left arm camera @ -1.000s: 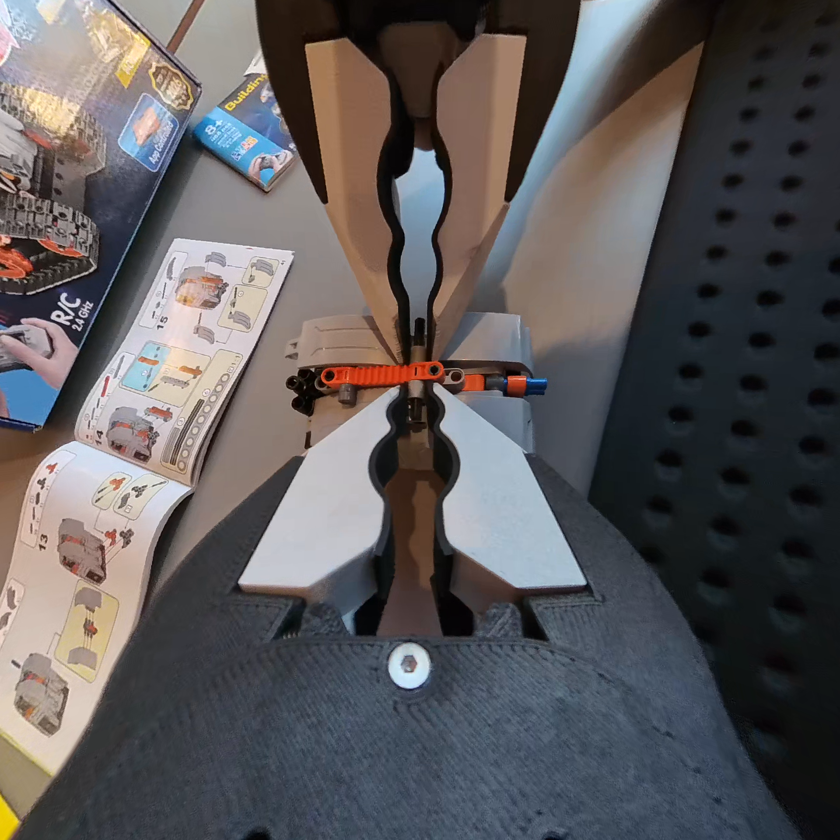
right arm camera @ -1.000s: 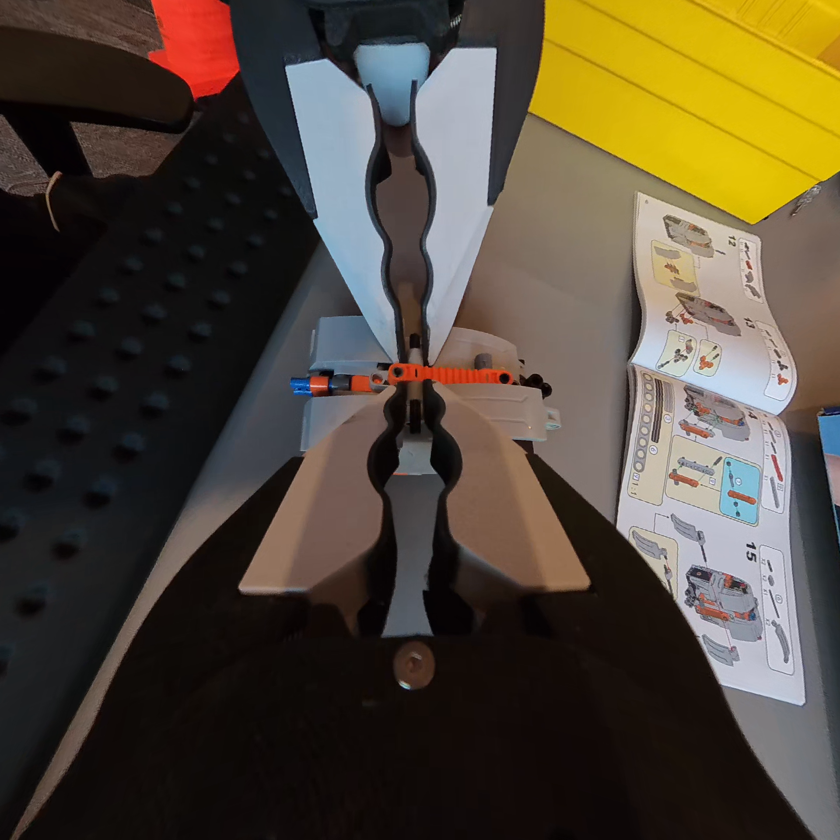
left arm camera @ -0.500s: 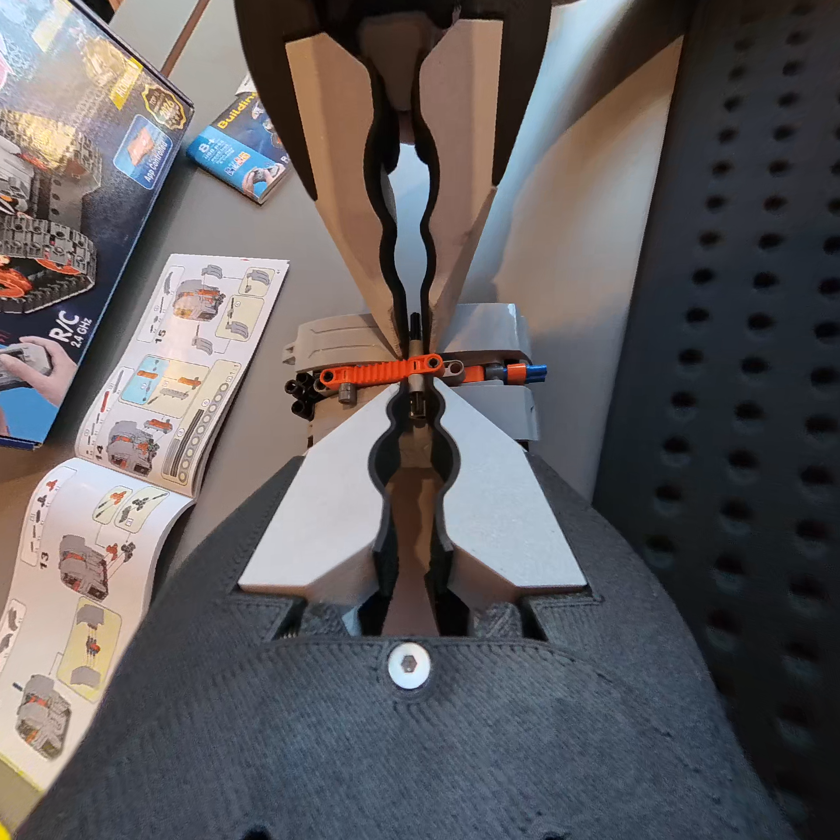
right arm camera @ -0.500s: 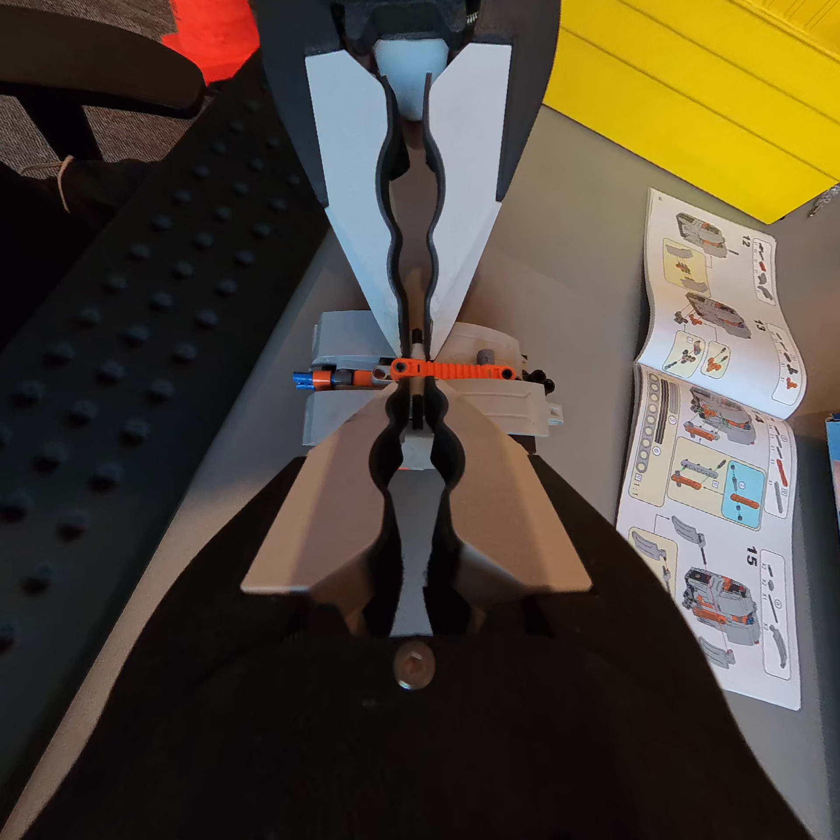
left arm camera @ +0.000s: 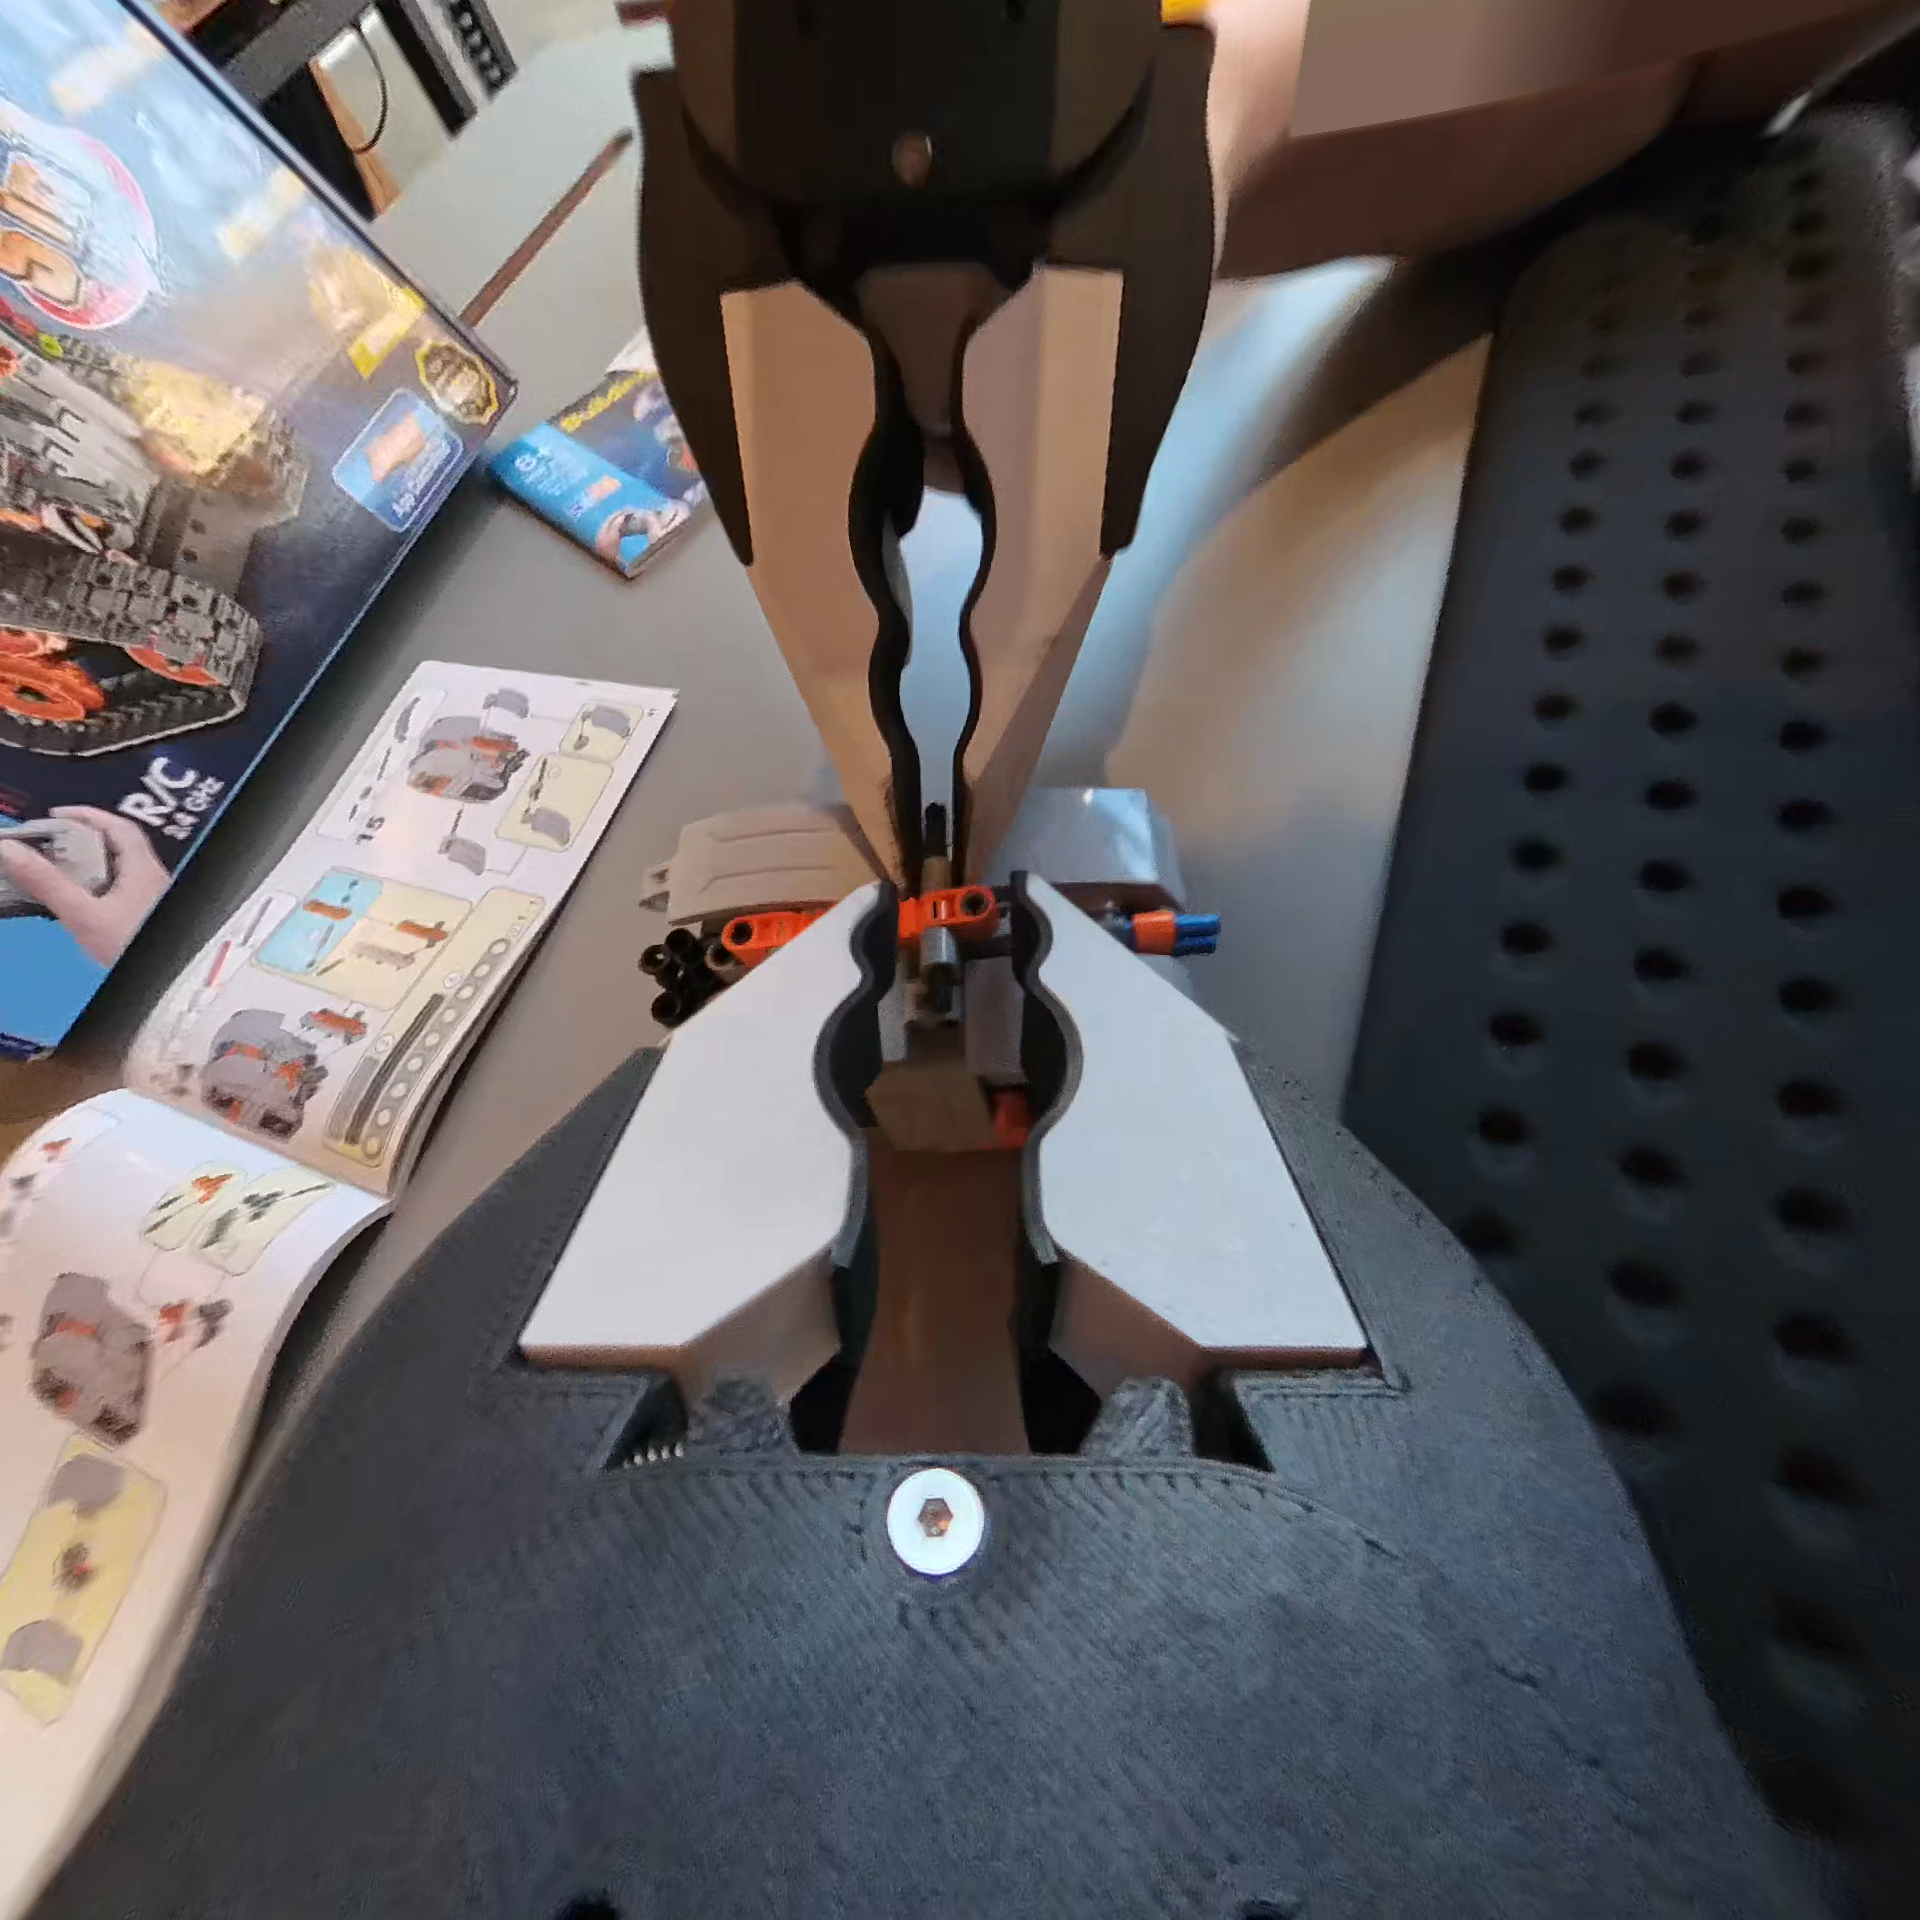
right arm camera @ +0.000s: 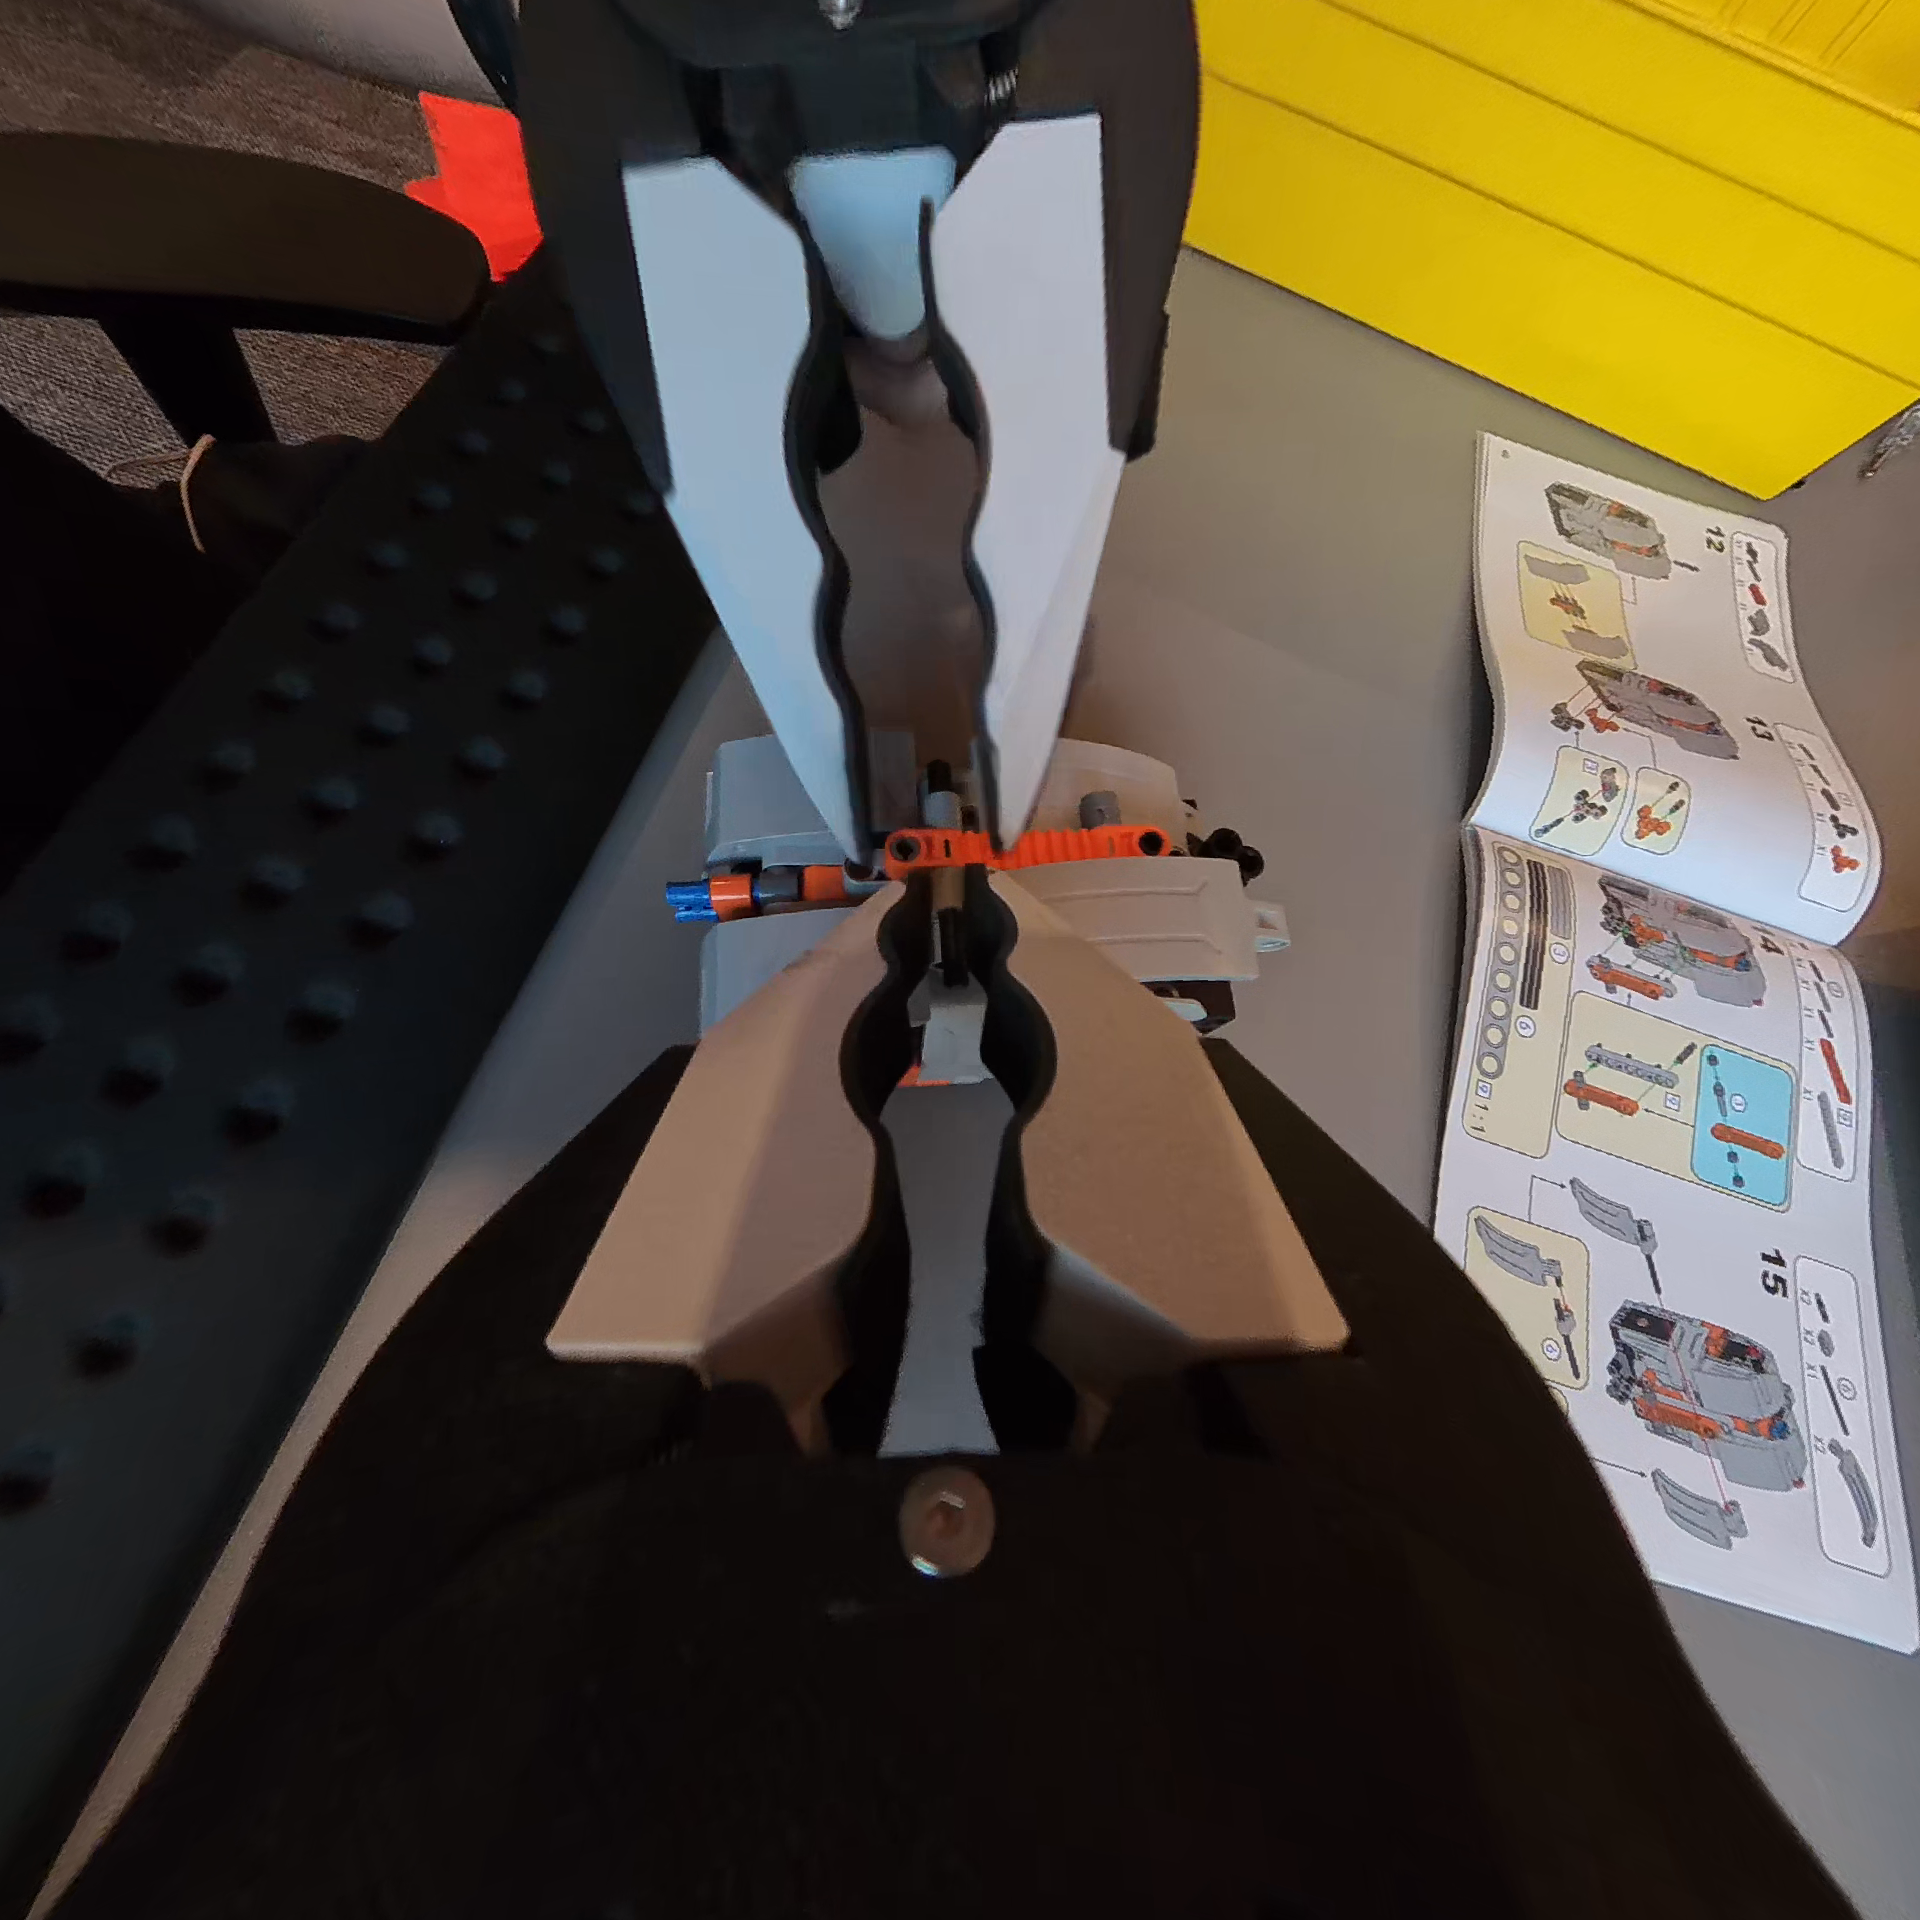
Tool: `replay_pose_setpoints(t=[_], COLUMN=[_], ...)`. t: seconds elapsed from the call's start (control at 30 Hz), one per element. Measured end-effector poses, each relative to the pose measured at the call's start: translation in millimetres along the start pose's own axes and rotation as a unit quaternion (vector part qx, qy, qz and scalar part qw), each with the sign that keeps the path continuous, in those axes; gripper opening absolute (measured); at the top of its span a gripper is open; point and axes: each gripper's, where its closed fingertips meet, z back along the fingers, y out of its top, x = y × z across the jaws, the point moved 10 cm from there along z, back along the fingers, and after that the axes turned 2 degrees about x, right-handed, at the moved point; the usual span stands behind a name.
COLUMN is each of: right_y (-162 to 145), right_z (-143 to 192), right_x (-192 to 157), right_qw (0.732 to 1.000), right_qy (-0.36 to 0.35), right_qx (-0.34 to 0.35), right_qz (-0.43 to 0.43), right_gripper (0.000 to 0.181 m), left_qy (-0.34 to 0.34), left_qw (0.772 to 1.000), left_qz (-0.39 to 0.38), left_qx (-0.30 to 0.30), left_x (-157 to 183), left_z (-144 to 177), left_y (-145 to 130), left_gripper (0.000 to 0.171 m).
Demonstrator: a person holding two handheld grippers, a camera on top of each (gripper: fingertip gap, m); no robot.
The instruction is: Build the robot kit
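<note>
A grey brick model (left arm camera: 748, 852) with an orange beam (left arm camera: 956, 909) across its top stands on the grey table. A thin black-and-grey axle (left arm camera: 938, 951) runs through the beam. My left gripper (left arm camera: 951, 914) is open, its fingertips on either side of the axle and apart from it. My right gripper (left arm camera: 932, 852) faces it from the far side, shut on the axle's other end. In the right wrist view my right gripper (right arm camera: 940, 909) pinches the axle (right arm camera: 948, 930) just before the orange beam (right arm camera: 1049, 844). The left gripper (right arm camera: 928, 842) stands open over the model (right arm camera: 1122, 914).
An open instruction booklet (left arm camera: 416, 883) lies beside the model and shows in the right wrist view too (right arm camera: 1662, 1039). A large toy box (left arm camera: 156, 520) and a small blue booklet (left arm camera: 603, 478) lie beyond. A black studded mat (right arm camera: 260, 831) borders the other side. A yellow bin (right arm camera: 1558, 208) stands behind. Less than 4 cm separates the two grippers' tips.
My left gripper has opened and let go of the axle. My right gripper stays shut on it. Both grippers have tilted and drawn back slightly.
</note>
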Motion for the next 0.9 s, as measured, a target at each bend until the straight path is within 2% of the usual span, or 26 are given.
replay_pose_setpoints(t=[0.07,0.23,0.47,0.9], right_y=[0,2,2,0], right_z=[0,0,2,4], right_x=[0,-6,-5,-5], right_qw=[1.000,0.998,0.998,0.998], right_qy=[-0.001,-0.031,-0.025,-0.020], right_qx=[0.001,-0.011,-0.025,-0.023], right_qz=[0.004,0.049,0.049,0.052], right_gripper=[0.006,0.007,0.005,0.005], left_qy=[0.012,0.032,0.049,0.052], left_qw=[1.000,0.999,0.999,0.998], left_qz=[-0.023,-0.022,0.001,0.000], left_qx=[-0.012,-0.026,0.011,0.023], left_x=[1,4,7,7], left_z=[-4,-6,-7,-6], left_y=[1,3,-4,-7], left_gripper=[0.020,0.020,0.021,0.021])
